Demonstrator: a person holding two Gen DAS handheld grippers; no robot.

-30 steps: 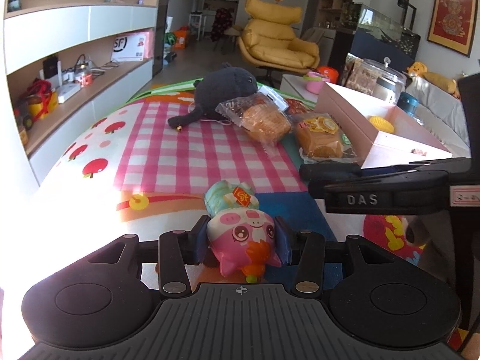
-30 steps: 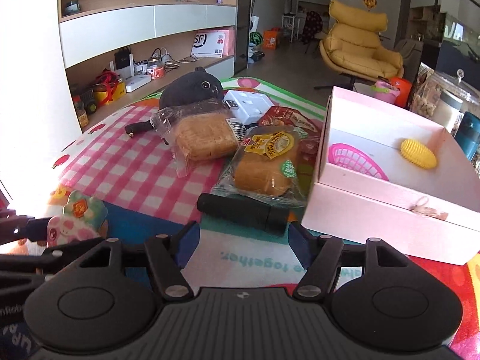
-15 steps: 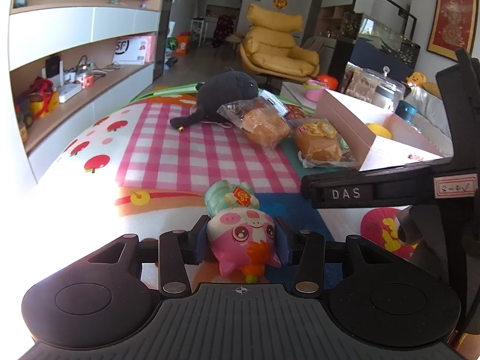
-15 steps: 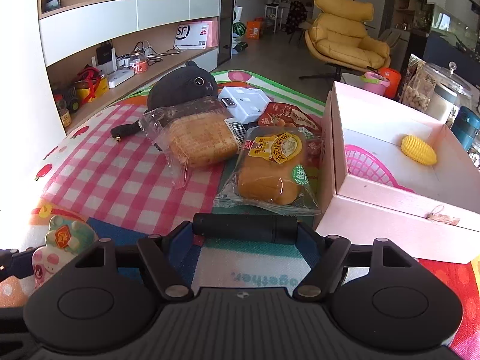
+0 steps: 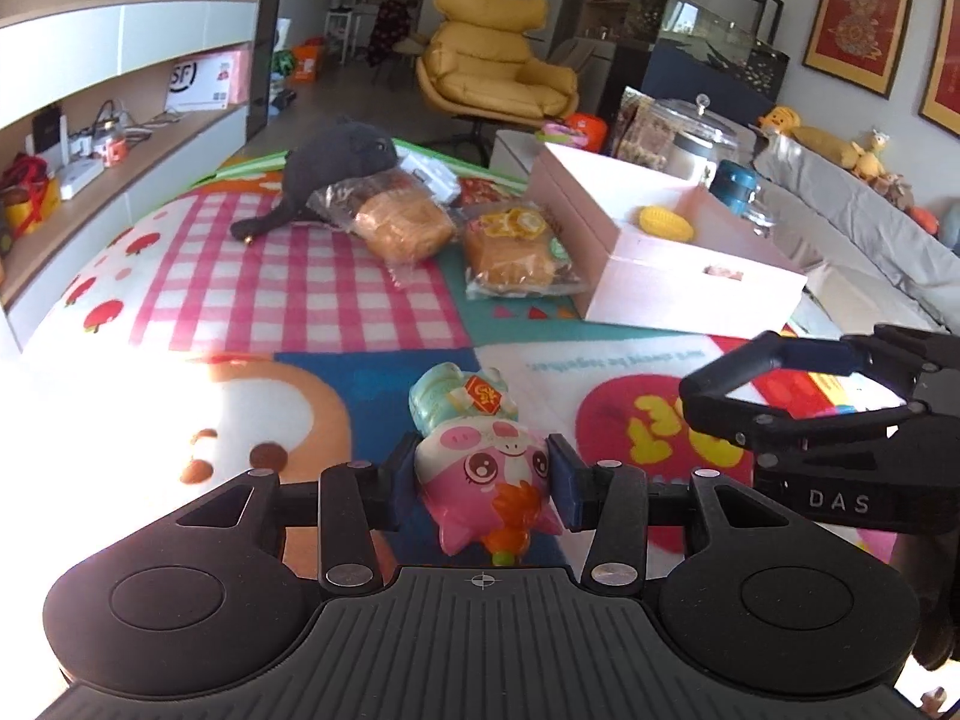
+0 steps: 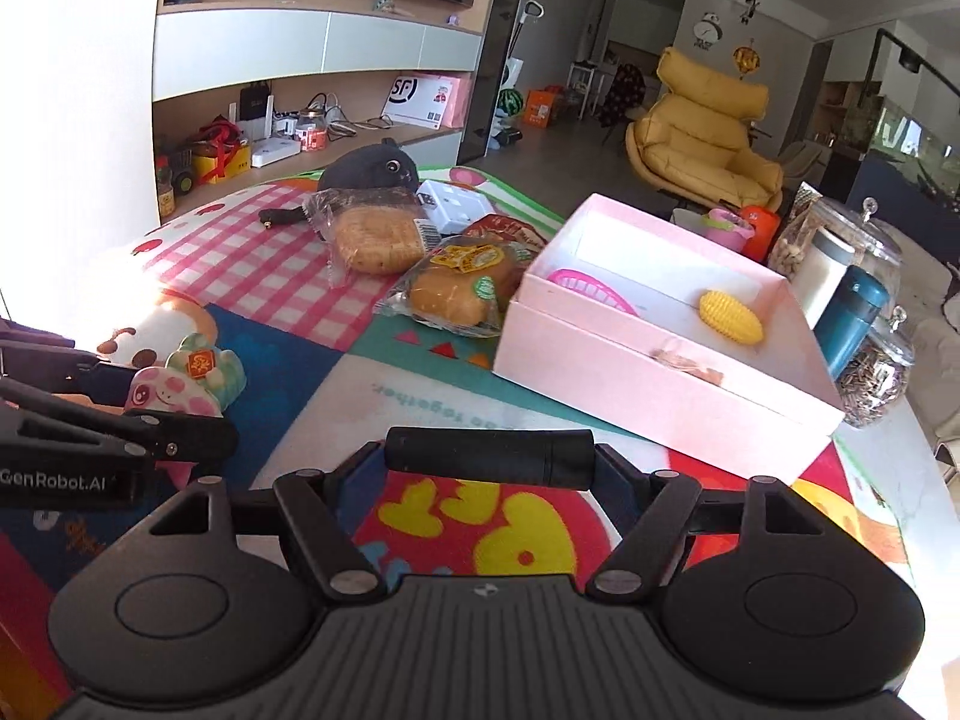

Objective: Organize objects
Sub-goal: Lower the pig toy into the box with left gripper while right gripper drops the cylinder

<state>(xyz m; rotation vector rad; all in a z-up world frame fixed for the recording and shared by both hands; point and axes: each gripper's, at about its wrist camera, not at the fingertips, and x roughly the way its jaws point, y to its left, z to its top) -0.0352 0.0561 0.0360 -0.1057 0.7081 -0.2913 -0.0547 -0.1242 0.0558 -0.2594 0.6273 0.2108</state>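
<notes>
Pink box sits far right on the play mat, holding just a toy corn cob and pink basket. Two bagged breads, the dark plush wait outside. Left gripper grasps the pig squishy; right gripper clamps a black cylinder. Plenty left!

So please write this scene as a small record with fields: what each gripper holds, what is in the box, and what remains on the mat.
left gripper: shut on the pink pig squishy toy
right gripper: shut on the black cylinder, held crosswise
pink cardboard box: open; holds a yellow toy corn cob and a pink plastic basket
colourful play mat: two wrapped breads, dark plush toy, white packet
</notes>
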